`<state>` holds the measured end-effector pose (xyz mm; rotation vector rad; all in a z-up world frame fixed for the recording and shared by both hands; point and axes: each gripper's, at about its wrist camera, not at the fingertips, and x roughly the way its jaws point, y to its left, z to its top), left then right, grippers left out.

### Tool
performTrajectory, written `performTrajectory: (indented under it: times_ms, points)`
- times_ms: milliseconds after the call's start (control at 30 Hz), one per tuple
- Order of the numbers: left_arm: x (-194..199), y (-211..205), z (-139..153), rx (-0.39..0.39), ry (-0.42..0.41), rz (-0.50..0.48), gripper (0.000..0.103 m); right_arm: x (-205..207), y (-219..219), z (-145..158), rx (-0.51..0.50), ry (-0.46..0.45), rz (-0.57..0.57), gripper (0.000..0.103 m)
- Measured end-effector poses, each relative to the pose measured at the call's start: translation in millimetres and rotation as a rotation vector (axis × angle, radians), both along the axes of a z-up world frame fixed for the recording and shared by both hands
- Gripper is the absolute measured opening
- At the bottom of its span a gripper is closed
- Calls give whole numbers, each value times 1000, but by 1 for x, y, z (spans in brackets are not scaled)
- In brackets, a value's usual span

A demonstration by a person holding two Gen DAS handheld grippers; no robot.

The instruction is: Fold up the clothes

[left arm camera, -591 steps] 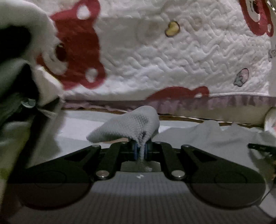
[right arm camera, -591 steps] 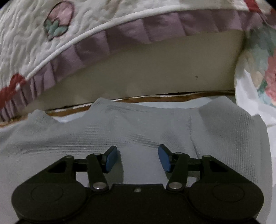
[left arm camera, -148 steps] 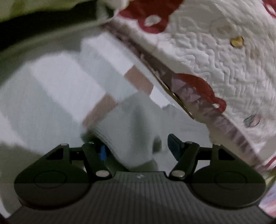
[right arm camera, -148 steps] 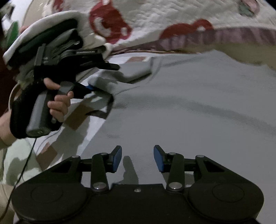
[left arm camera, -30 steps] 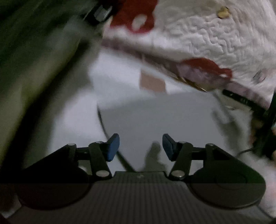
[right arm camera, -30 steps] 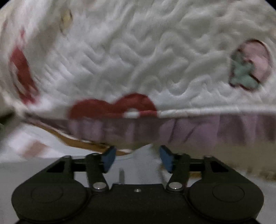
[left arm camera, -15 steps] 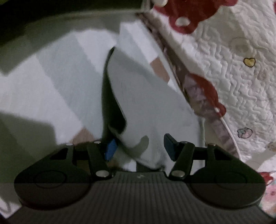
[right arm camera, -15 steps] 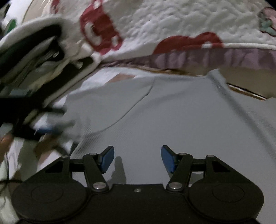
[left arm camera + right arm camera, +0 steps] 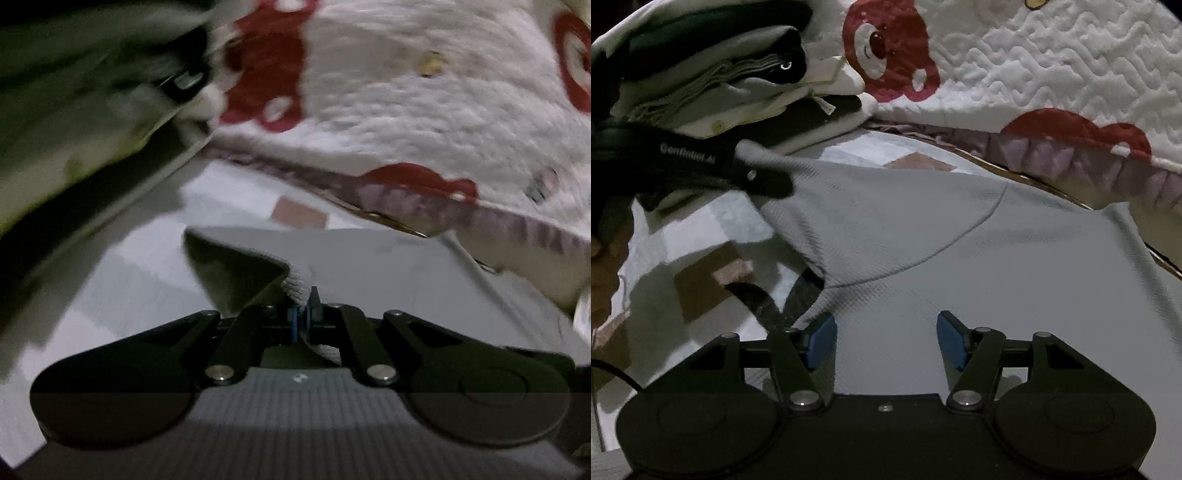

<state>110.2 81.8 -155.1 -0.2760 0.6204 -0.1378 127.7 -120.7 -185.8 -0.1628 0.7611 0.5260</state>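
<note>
I read the left gripper as clamped: its fingers are pressed together on a bunched edge of the grey garment, and a ribbed fold of the cloth rises from between the pads toward 12 o'clock in the left wrist view. That view is motion-blurred, so finer detail of the fold is not readable.

In the right wrist view, the left gripper enters from 9 o'clock and lifts a corner of the garment off the patchwork bedding; the raised cloth hangs in a curved flap and casts a dark shadow at 8 o'clock. The rest of the garment lies flat, spreading from the centre toward 3 o'clock.

The right gripper sits at 6 o'clock with its blue fingers set wide apart. Nothing is between them; I cannot tell whether they touch the cloth, which fills the gap beneath them.

A stack of folded clothes rests at 10 o'clock, beside the lifted corner. A quilted white cover printed with red bears, edged by a purple frill, runs from 12 to 3 o'clock behind the garment.
</note>
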Motion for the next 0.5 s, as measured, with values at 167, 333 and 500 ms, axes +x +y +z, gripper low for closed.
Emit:
performTrajectory:
  times_ms: [167,333,500]
  points:
    - [22,-53,34,149,-52,-257,4,-5,-58,14,181,59,-174,66]
    - [18,-152,39,409,17,-735,7,-21,-138,11,299,104,-376,67]
    - [23,-186,1,422,165,-875,16,-44,-184,-2,345,94,-463,66]
